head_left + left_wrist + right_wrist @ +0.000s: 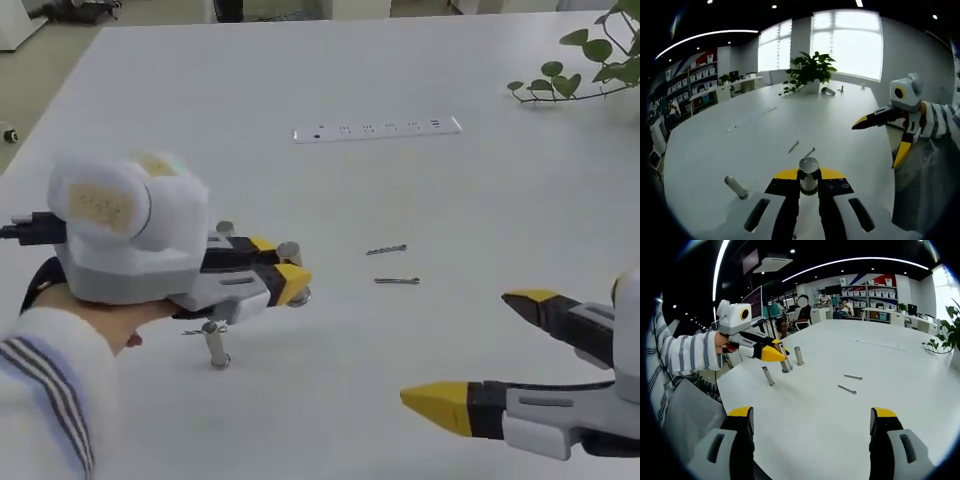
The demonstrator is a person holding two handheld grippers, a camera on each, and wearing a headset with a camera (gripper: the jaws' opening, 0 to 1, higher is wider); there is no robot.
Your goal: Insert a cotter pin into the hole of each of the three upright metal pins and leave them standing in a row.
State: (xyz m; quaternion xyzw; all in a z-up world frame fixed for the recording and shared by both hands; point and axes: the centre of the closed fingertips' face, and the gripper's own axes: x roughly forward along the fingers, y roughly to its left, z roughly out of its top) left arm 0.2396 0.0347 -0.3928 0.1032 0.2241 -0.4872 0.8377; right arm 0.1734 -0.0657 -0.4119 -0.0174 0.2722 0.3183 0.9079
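My left gripper (291,274) (809,181) is shut on an upright metal pin (290,252) (809,166) just above the table. A second metal pin (216,347) (735,187) stands near it, leaning, with a thin piece sticking out sideways near its top. A third pin (799,355) stands behind the left gripper (771,354). Two loose cotter pins (386,250) (397,281) lie flat on the table to the right. My right gripper (482,348) (812,415) hovers open at the near right, its jaws wide apart with nothing between them.
A white power strip (378,129) lies across the far middle of the white table (480,200). A potted plant (600,60) (810,70) reaches in at the far right corner. People sit at desks in the background of the right gripper view.
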